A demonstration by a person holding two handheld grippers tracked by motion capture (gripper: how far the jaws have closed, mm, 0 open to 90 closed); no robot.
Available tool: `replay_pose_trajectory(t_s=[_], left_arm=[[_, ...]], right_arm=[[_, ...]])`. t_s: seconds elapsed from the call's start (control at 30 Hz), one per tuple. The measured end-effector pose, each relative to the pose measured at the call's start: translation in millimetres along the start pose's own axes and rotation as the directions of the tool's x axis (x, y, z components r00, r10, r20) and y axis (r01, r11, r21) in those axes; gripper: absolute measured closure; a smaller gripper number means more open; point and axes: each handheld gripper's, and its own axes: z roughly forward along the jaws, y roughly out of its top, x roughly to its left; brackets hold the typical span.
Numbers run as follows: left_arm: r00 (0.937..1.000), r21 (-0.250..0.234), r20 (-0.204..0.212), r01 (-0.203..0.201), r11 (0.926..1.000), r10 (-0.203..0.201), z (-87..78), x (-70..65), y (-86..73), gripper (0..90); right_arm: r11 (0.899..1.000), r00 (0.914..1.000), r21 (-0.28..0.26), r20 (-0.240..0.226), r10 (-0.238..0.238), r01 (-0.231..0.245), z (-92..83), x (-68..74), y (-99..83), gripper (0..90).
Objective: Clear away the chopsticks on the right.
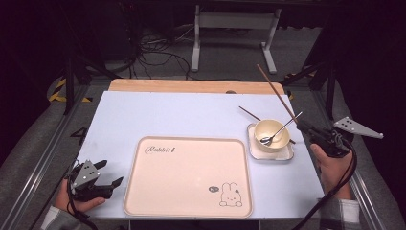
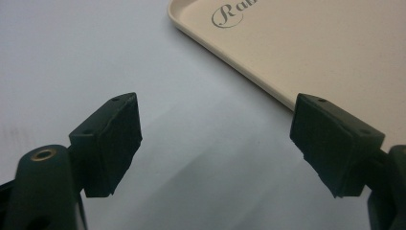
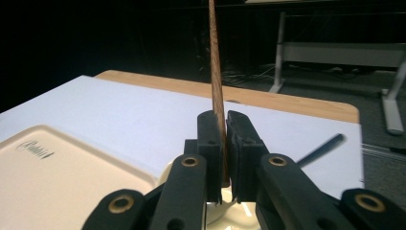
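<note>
chopstick [image 1: 276, 91] sits clamped in the right gripper [image 1: 302, 126], slanting up and away over the bowl [image 1: 271, 135]; tray [image 1: 187, 211] lies to its left; left gripper [image 1: 109, 175] gapes empty.

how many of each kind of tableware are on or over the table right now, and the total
chopsticks: 2, one clamped in the right claw as the held chopstick, one lying chopstick on the table behind the bowl
spoon: 1
bowl: 1
square dish: 1
tray: 1
total: 6
</note>
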Motion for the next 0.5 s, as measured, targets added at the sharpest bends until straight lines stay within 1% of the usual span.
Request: replay_pose_trajectory(t_s=[0.03,0.17,0.27,0.3,0.33,0.4,0.5], left_arm=[[1.0000,0.000,0.000,0.000,1.0000,0.000,0.0,0.0,0.0,18.8],[1.0000,-0.003,0.001,0.006,1.0000,-0.006,-0.4,-0.5,-0.2,18.9],[1.0000,-0.003,-0.004,0.002,1.0000,-0.002,-0.5,-0.2,0.0,18.8],[1.0000,-0.001,-0.003,0.002,1.0000,-0.002,-0.7,-0.1,0.1,18.8],[1.0000,-0.003,-0.003,0.006,1.0000,-0.006,-0.7,-0.4,0.0,18.8],[1.0000,-0.005,-0.005,0.000,1.0000,0.000,-1.0,-0.1,0.1,18.8],[1.0000,-0.004,-0.006,0.000,1.0000,0.000,-1.1,-0.3,0.1,18.8]], right_arm=[[1.000,1.0000,0.000,0.000,0.000,0.000,0.0,0.0,0.0,84.8],[1.000,0.9986,0.013,-0.050,-0.019,0.019,4.4,17.0,-1.2,84.8],[0.998,0.9953,0.038,-0.088,-0.041,0.044,10.2,30.8,-5.4,84.8],[0.998,0.9939,0.046,-0.104,-0.038,0.043,11.9,35.4,-7.2,84.8],[0.997,0.9919,0.054,-0.120,-0.041,0.048,13.7,39.9,-9.3,84.8],[0.994,0.9868,0.078,-0.148,-0.065,0.077,17.8,50.9,-14.6,84.8],[0.989,0.9790,0.108,-0.188,-0.079,0.100,23.4,63.4,-23.0,84.8]])
